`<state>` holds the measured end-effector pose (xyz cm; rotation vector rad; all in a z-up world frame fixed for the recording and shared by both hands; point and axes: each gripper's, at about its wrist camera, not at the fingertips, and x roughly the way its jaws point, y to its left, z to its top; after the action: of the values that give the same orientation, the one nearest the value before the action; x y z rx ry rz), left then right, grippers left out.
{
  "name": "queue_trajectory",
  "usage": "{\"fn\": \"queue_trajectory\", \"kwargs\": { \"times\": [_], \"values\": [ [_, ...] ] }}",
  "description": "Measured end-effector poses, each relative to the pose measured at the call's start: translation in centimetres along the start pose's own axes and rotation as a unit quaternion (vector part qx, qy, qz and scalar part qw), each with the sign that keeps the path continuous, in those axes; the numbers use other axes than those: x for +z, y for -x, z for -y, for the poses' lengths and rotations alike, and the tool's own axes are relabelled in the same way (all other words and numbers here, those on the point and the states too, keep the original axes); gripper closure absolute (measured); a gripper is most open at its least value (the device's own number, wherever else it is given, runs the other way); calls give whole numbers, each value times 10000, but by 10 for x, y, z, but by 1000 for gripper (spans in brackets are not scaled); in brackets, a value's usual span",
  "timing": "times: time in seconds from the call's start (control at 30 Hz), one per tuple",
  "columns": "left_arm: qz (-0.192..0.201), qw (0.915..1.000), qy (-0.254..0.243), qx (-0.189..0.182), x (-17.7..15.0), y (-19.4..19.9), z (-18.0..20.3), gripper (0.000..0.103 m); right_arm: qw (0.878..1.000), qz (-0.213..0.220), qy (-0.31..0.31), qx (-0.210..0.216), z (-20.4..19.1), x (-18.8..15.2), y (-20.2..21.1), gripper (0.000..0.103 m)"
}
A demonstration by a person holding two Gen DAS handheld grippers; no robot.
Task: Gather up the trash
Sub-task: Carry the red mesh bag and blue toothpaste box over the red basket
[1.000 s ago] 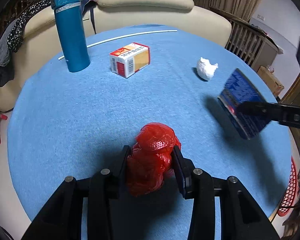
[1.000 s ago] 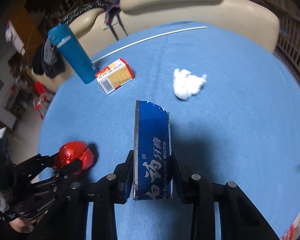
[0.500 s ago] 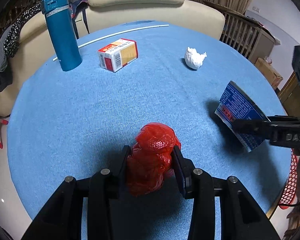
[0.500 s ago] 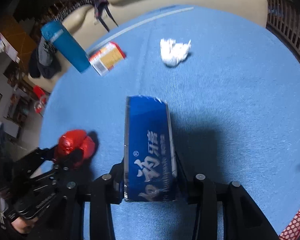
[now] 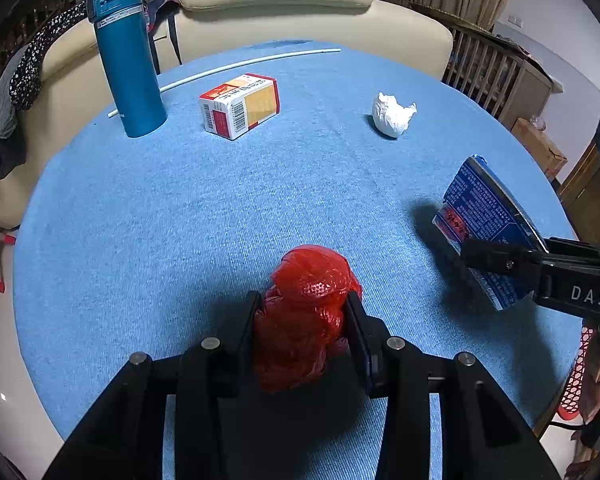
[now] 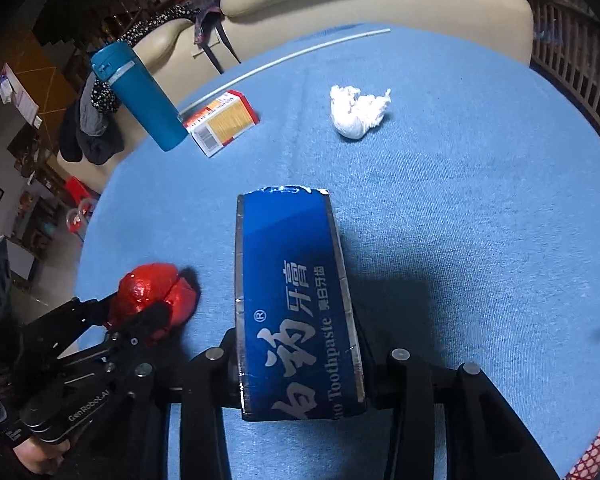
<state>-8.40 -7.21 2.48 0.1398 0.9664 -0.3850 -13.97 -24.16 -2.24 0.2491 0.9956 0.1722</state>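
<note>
With the left gripper (image 5: 303, 308) clamping red netting (image 5: 306, 312) and the right gripper (image 6: 300, 344), jaws just narrowed, holding a toothpaste box (image 6: 296, 304), a tissue wad (image 5: 392, 114) beyond the box remains.

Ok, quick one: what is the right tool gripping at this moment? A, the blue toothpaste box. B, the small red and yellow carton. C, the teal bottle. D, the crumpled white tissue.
A: in the right wrist view the blue toothpaste box sits clamped between the fingers of the right tool, while the tissue, teal bottle and carton rest farther off on the blue table.
</note>
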Motion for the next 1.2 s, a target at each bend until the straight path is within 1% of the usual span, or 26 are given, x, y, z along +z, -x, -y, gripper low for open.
{"fn": "queue_trajectory", "kwargs": {
  "times": [0.3,0.53,1.2],
  "values": [
    [123,9999,27,-14,-4,17,1,60,9996,281,67,6,-18,-12,19,60],
    [239,9997,36,-44,-11,33,6,60,9989,460,31,38,-23,-28,37,60],
    [623,9976,-277,-73,-22,75,40,60,9920,1202,-364,107,-8,-70,104,60]
  ]
}}
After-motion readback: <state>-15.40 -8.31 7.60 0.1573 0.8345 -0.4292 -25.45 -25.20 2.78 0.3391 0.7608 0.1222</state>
